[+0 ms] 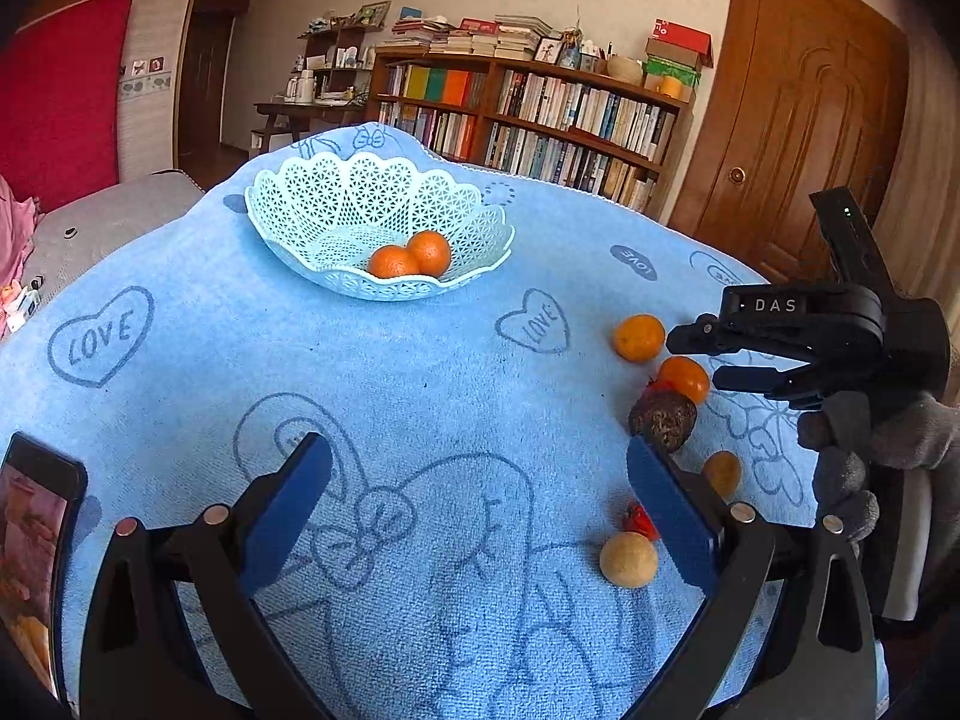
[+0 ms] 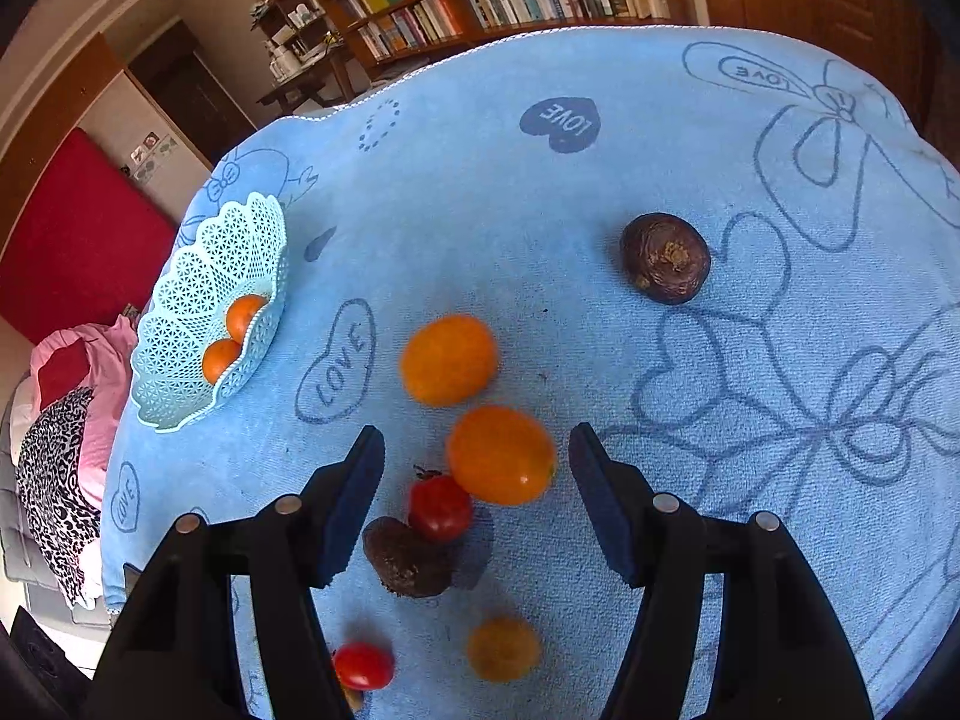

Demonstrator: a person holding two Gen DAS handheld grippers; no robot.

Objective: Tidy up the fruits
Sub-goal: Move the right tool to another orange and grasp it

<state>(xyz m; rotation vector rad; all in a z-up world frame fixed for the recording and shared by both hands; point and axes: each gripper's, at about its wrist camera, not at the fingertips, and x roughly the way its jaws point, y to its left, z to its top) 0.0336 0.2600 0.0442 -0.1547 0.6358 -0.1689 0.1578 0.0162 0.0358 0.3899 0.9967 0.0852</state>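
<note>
1. Blue-padded left gripper [image 1: 480,510] hovers spread wide and empty, far from the basket [image 1: 336,276] holding two oranges.
2. Right gripper [image 2: 477,492], fingers apart, empty, is the nearer one: an orange [image 2: 501,455] lies between its tips, just ahead.

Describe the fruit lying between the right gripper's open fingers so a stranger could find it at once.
On the blue towel, look inside the right gripper. The orange fruit there is smooth and glossy, bigger than the red tomato touching it, brighter than the dark wrinkled fruit beyond.
</note>
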